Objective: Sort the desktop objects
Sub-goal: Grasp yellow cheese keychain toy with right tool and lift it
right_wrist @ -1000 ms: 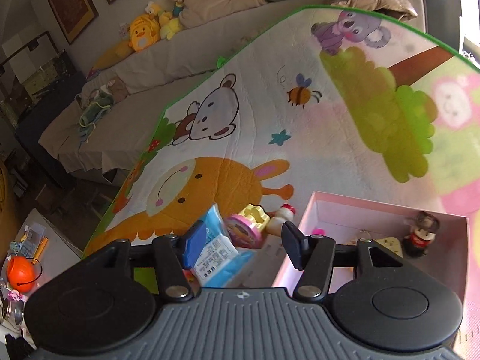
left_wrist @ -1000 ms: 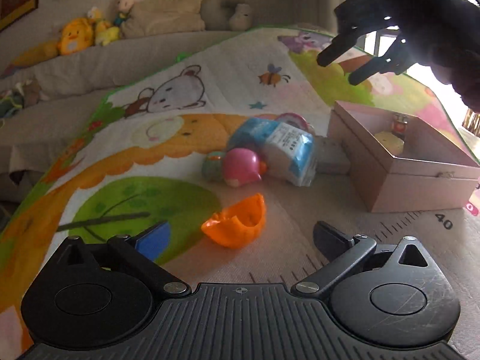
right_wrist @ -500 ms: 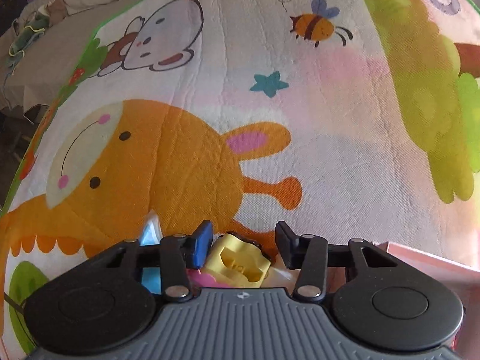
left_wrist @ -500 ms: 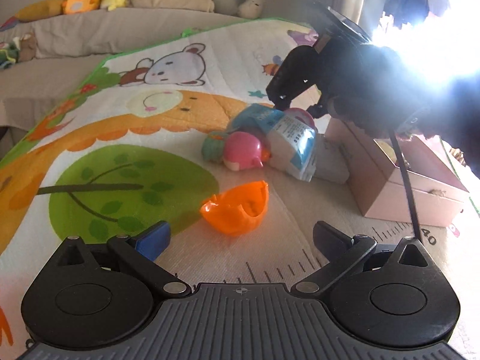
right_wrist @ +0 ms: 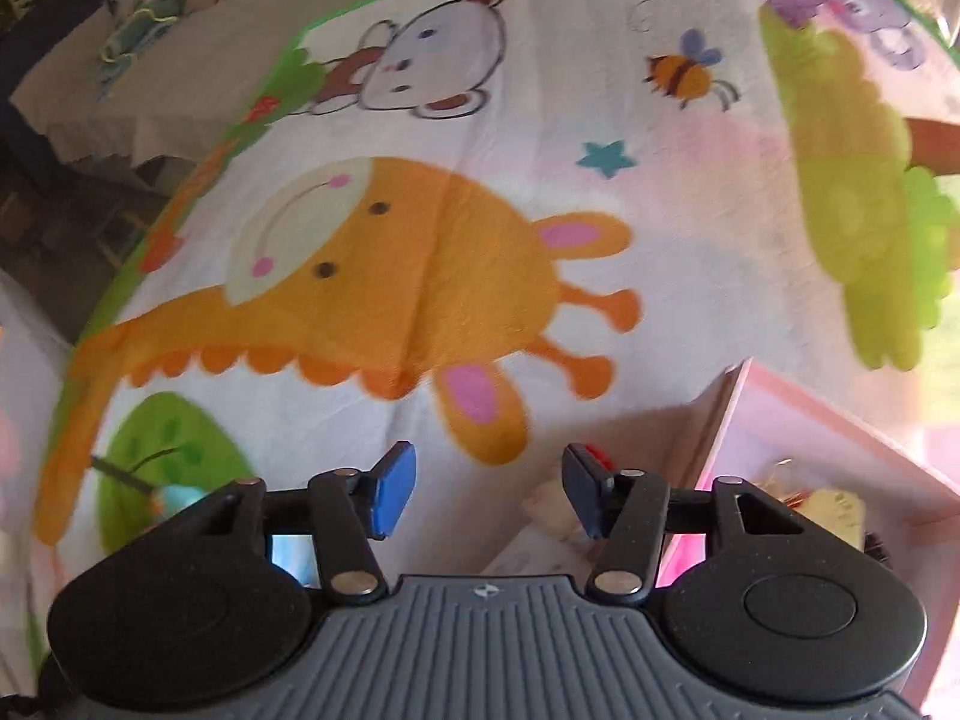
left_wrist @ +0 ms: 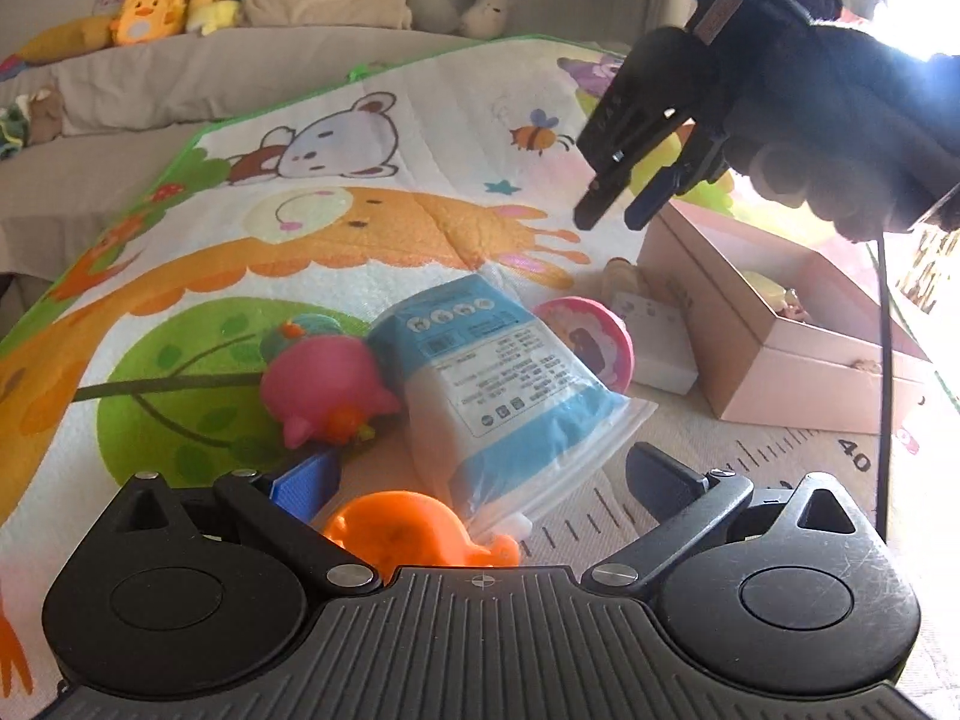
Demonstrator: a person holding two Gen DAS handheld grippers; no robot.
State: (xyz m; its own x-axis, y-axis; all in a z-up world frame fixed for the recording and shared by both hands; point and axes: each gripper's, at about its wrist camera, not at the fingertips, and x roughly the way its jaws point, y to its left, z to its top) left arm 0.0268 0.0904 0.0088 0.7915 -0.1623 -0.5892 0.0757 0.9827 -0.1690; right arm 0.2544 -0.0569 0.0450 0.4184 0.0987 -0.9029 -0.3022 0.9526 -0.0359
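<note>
In the left wrist view the left gripper (left_wrist: 480,480) sits low over the mat (left_wrist: 372,240) with its jaws spread wide and nothing between the pads. The orange shell (left_wrist: 414,531) lies at the bottom centre of the frame, right in the gap and hard against the gripper body, nearer the blue-padded left finger than the black right one. Just above it the pouch (left_wrist: 492,384) lies with its long axis running from upper left to lower right, its clear lower end reaching toward the shell; whether the two touch cannot be told. The pink toy (left_wrist: 324,390) rests beside the pouch at left centre, the pink disc (left_wrist: 591,342) behind it. The box (left_wrist: 780,366) stands open at right centre. The right gripper (left_wrist: 615,204) hangs in the upper right of that view, above the near corner of the box, jaws apart and empty; its own view shows the same open jaws over the mat, the box wall (right_wrist: 729,414) to their right. The left gripper is judged much the nearer to the shell, which likely only needs the jaws to close.
</note>
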